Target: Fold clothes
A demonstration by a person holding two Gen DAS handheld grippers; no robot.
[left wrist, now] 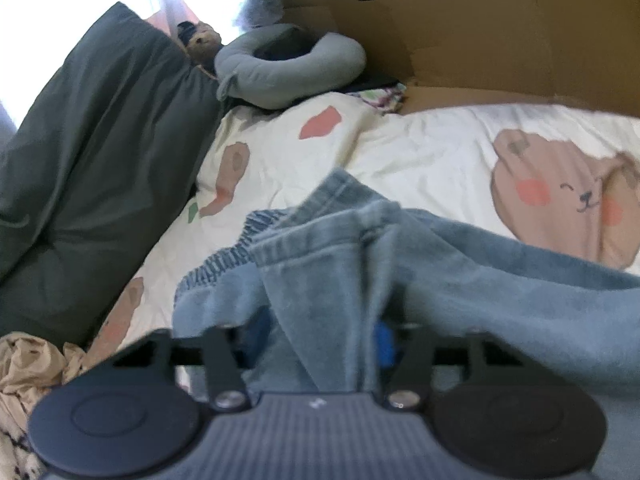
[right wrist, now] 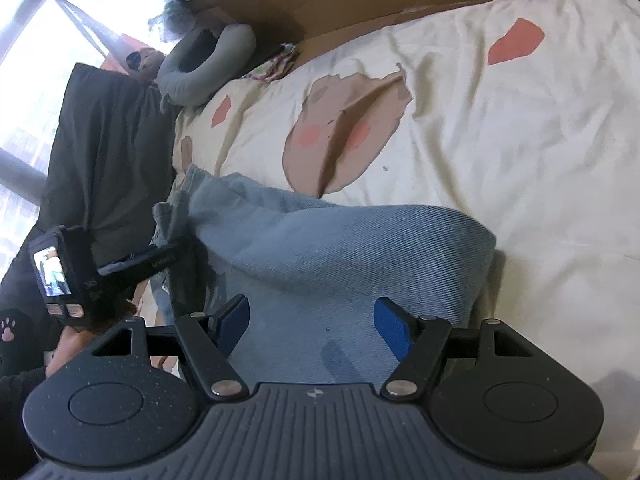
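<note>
Light blue jeans (left wrist: 500,292) lie crumpled on a cream bedspread (left wrist: 420,148) printed with bears. My left gripper (left wrist: 320,332) is shut on a bunched fold of the denim near the waistband, which hides most of its blue pads. In the right wrist view the jeans (right wrist: 340,240) spread out ahead, and the left gripper (right wrist: 176,248) grips their left edge. My right gripper (right wrist: 312,320) stands open just above the denim, its blue pads (right wrist: 394,328) wide apart with flat cloth below them.
A dark grey pillow (left wrist: 100,140) runs along the left side of the bed. A grey neck pillow (left wrist: 288,68) and flattened cardboard (left wrist: 500,32) lie at the back. Crumpled beige cloth (left wrist: 28,368) sits at the lower left. A person's hand (right wrist: 68,344) holds the left gripper.
</note>
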